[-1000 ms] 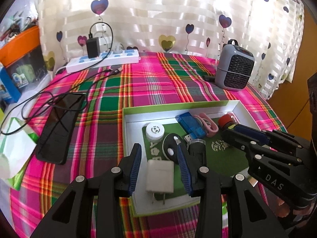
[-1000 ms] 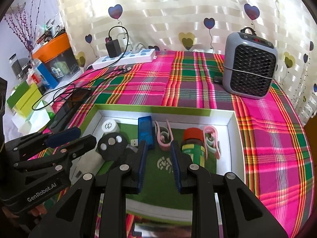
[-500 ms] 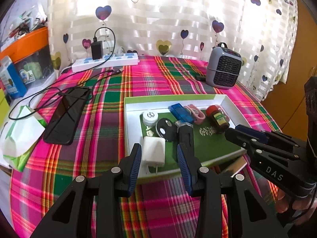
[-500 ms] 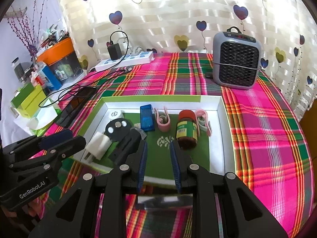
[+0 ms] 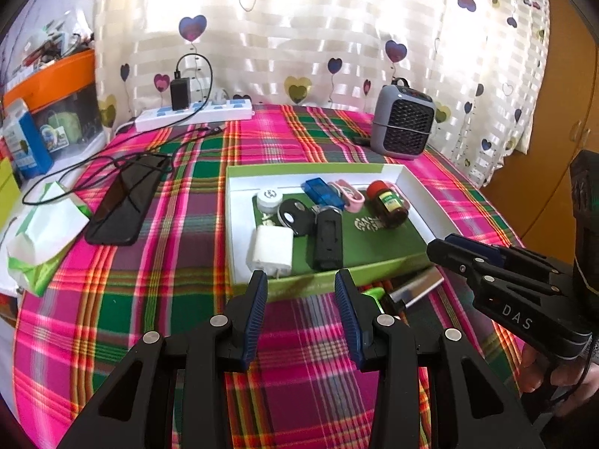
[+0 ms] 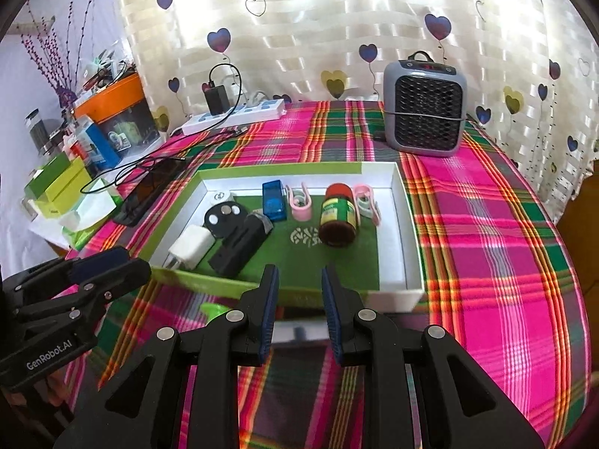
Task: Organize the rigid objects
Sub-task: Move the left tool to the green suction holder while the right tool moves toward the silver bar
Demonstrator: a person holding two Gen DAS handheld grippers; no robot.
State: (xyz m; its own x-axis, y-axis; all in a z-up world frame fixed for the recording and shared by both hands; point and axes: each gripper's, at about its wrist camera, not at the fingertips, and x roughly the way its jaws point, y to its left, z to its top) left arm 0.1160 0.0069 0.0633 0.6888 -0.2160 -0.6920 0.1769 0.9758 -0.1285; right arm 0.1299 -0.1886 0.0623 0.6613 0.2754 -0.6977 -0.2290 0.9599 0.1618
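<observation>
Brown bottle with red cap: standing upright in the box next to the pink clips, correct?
Not upright. The brown bottle lies on its side on the green liner of the box, next to the pink clips. The right wrist view shows it.

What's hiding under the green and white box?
Poking out from under the shallow green and white cardboard box: a bright green plastic piece, pencil tips and a flat silvery object. The box covers the rest, so what they are stays unclear.
</observation>
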